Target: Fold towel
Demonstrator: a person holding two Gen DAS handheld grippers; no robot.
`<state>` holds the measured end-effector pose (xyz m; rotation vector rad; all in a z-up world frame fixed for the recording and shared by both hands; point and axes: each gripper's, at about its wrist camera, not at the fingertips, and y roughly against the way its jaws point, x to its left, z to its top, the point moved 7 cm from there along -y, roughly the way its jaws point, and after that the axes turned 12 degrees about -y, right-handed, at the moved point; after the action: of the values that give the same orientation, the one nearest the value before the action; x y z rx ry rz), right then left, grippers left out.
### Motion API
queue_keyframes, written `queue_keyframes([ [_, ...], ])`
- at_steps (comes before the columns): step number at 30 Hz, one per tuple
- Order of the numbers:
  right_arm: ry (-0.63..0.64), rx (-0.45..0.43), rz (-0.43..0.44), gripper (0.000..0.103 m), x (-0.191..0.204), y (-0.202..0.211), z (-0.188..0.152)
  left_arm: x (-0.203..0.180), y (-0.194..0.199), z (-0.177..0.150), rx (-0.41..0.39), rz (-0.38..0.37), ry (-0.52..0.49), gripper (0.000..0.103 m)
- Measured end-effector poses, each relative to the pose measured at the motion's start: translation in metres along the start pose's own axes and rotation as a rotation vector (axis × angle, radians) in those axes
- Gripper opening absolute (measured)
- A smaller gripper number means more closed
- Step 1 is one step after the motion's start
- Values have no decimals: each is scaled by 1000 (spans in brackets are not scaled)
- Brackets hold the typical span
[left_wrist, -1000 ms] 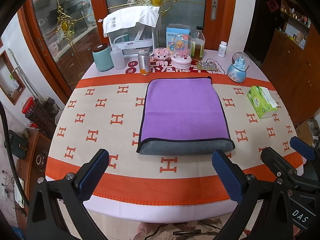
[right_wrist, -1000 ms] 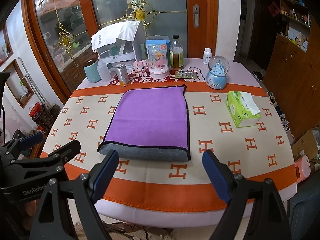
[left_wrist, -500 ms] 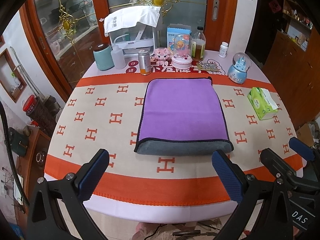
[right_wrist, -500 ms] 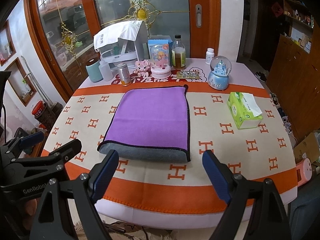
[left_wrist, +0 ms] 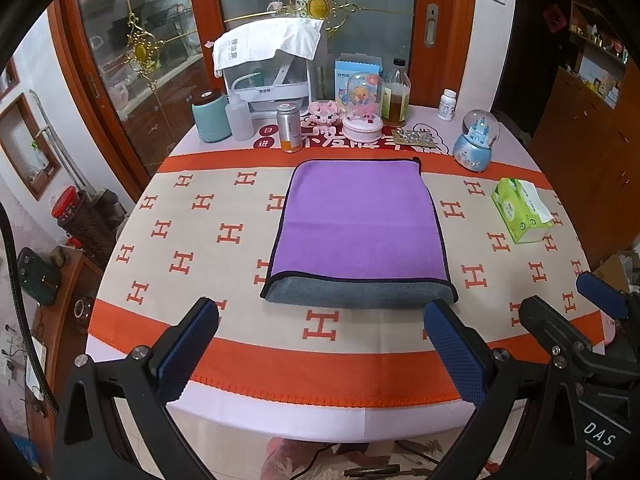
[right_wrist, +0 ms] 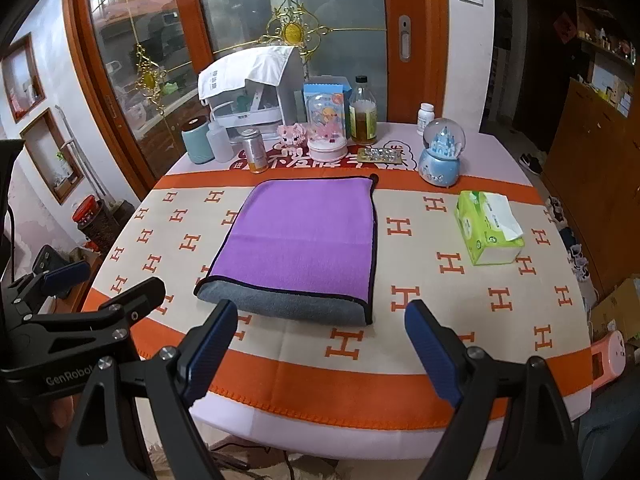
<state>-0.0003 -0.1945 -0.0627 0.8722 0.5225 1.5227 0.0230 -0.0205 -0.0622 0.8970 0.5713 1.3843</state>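
Note:
A purple towel (left_wrist: 360,220) with a grey underside lies folded flat in the middle of the table, its grey fold edge toward me; it also shows in the right wrist view (right_wrist: 300,236). My left gripper (left_wrist: 320,344) is open and empty, held above the table's near edge, short of the towel. My right gripper (right_wrist: 320,344) is open and empty, also back from the towel's near edge. The right gripper's body shows at the right of the left wrist view (left_wrist: 580,344). The left gripper's body shows at the left of the right wrist view (right_wrist: 80,320).
The round table (left_wrist: 320,372) has an orange and beige H-pattern cloth. A green tissue box (left_wrist: 520,210) lies right of the towel. A snow globe (left_wrist: 476,144), bottles, a can (left_wrist: 289,128), a teal canister (left_wrist: 210,116) and a white rack stand along the far edge.
Both grippers have drawn back and risen slightly; the towel sits a little farther away in both views. The towel has not moved. Both grippers stay open.

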Motion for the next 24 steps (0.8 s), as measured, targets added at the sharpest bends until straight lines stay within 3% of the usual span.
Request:
queue_keyframes([
  [11, -18, 20, 8, 86, -5, -8, 3, -5, -7, 2, 13, -3, -24, 102],
  [24, -50, 75, -32, 86, -10, -55, 12, 23, -51, 15, 23, -22, -17, 102],
])
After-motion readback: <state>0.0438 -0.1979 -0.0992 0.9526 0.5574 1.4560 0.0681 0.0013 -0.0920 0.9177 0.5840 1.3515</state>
